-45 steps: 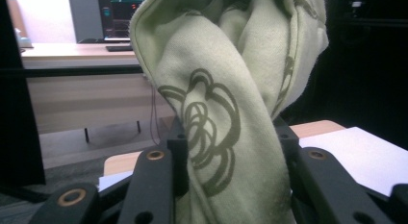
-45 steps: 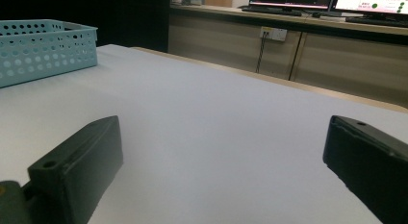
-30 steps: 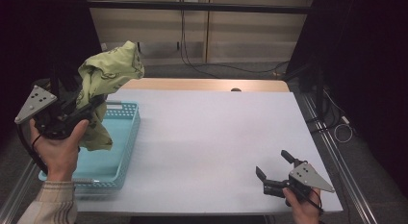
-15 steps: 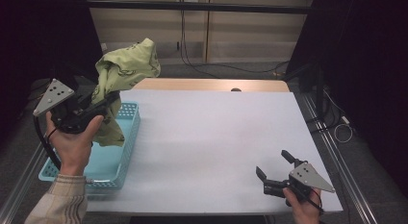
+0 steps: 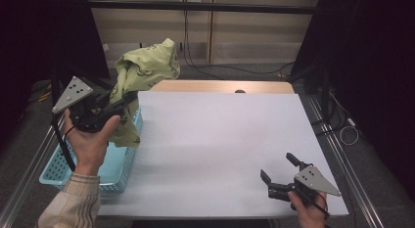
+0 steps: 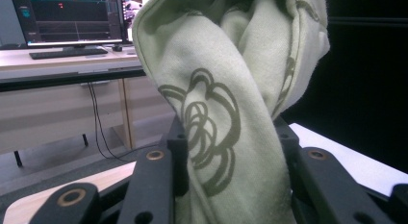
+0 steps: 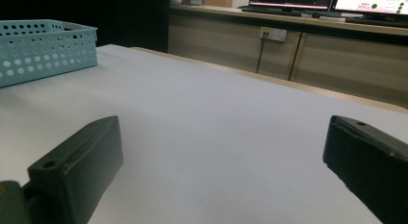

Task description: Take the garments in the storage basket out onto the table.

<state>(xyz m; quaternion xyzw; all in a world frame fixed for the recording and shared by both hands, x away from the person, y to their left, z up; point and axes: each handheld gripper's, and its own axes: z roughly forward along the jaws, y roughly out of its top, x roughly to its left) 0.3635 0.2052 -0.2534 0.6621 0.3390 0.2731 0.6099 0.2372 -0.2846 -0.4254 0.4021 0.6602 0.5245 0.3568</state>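
Since the earlier pictures, the left tongs (image 5: 128, 98) have carried the green cloth (image 5: 142, 74) rightward from over the middle of the blue basket (image 5: 51, 171) to above its inner rim, at the left edge of the table (image 5: 220, 140). Left side: these tongs pinch a bunched fold of the cloth, seen squeezed between the two black jaws in the left gripper view (image 6: 226, 137); part of the cloth stands above the grip, the rest hangs below toward the basket. Its long axis runs roughly upright, though the lower end appears partly hidden behind the hand. Centre: bare table, lying to the right of the cloth, which is where a spreading move would probably go. Right side: the right tongs (image 5: 280, 170) rest low at the table's near right corner, jaws spread with nothing between them, well apart from the cloth. The left hand is therefore much the nearer.
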